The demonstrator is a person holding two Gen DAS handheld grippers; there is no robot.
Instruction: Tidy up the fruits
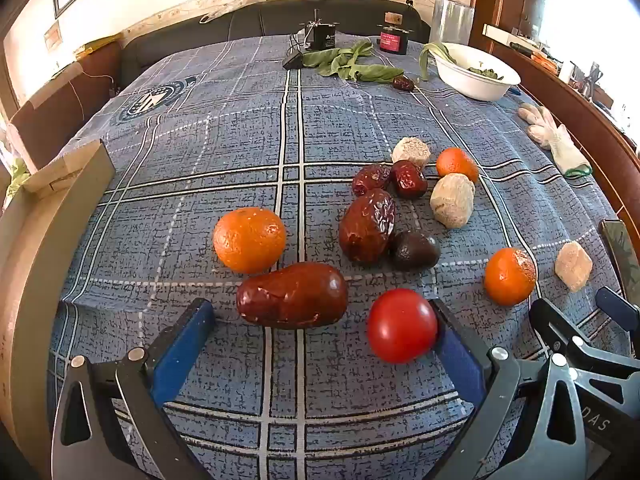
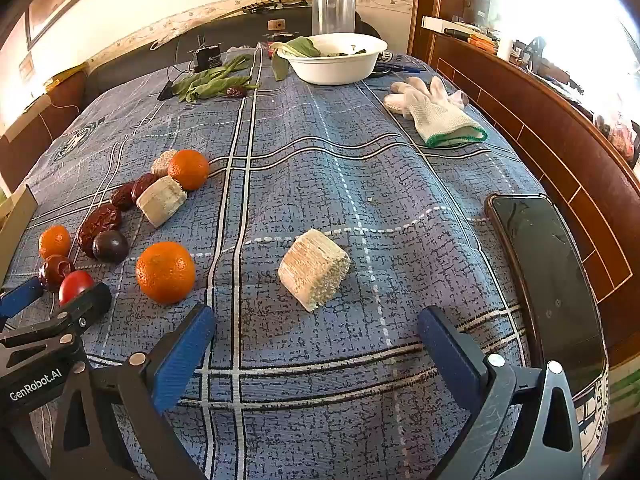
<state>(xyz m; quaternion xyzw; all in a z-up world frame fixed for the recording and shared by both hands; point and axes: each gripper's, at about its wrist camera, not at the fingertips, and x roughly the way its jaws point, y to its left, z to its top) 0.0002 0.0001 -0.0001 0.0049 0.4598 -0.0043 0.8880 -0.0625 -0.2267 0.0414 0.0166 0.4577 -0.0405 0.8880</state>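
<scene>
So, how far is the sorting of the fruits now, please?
Nothing looks sorted yet. The orange tangerines, wrinkled red dates and pale beige blocks lie mixed on the blue checked cloth. Nothing is in hand: the left gripper and right gripper are both open and empty, the left one beside the round red tomato. All grouping is left.
</scene>
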